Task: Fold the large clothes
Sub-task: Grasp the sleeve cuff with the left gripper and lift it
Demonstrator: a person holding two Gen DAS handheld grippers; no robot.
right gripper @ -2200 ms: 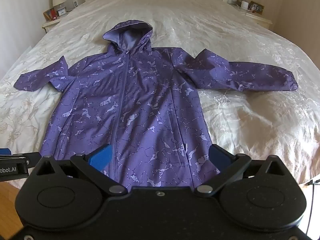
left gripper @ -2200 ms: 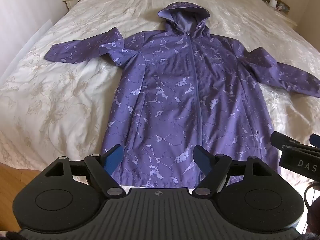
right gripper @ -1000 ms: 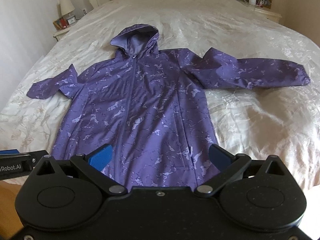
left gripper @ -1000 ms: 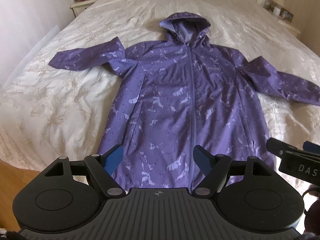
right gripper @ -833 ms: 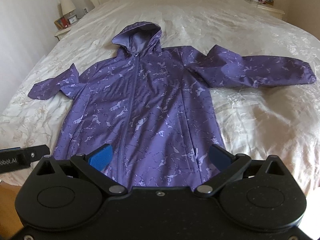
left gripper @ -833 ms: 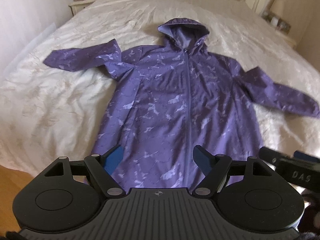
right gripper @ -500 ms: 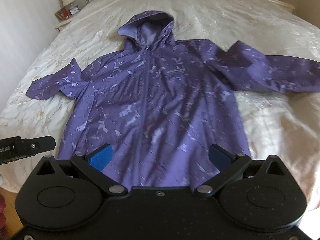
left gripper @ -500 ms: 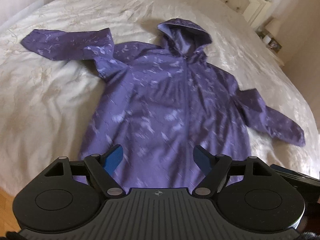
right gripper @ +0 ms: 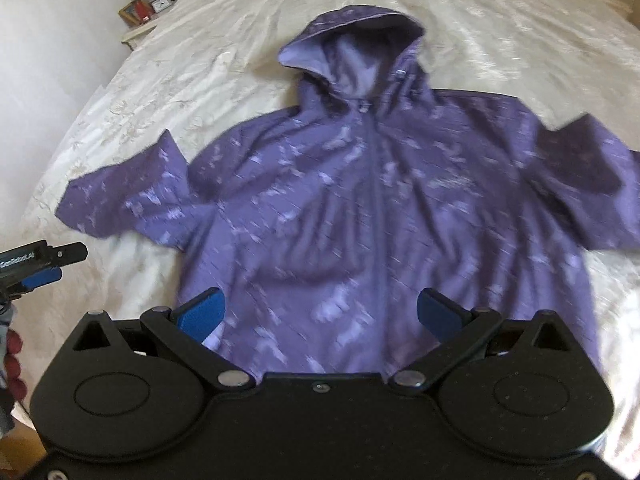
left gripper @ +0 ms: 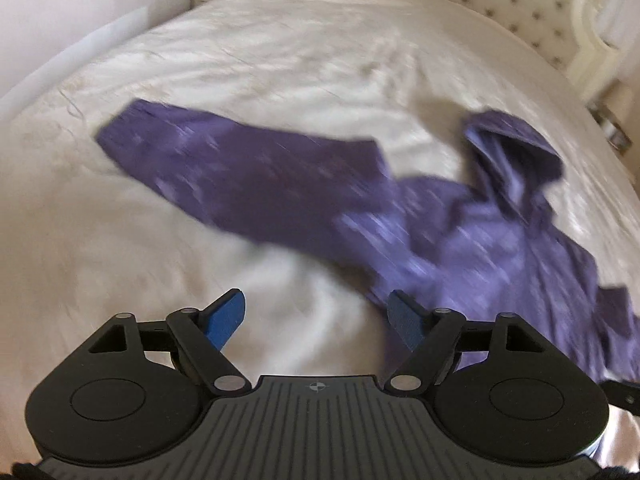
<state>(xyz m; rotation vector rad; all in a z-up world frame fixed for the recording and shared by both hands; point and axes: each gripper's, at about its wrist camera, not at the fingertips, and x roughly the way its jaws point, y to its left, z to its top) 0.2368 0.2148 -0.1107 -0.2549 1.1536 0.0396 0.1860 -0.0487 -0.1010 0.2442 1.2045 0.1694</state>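
Both views motion-blurred, so aim is shaky. Risk, as I judge it: the left gripper (left gripper: 316, 322), jaws spread and empty, sits over bare cream quilted bedspread (left gripper: 280, 80) and could pinch bedding along with the sleeve (left gripper: 240, 176) at its 11 o'clock. The right gripper (right gripper: 320, 316), also spread and holding nothing, hovers over the chest panel; grabbing one layer would bunch the fold. The purple hooded patterned rain jacket (right gripper: 360, 208) lies flat, zipped, front up, sleeves out, hood (right gripper: 352, 52) at 12 o'clock, mid-bed.

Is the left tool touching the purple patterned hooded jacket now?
Apart. Left wrist view: the left tool hangs open above the cream bedspread, jacket beyond its fingertips.
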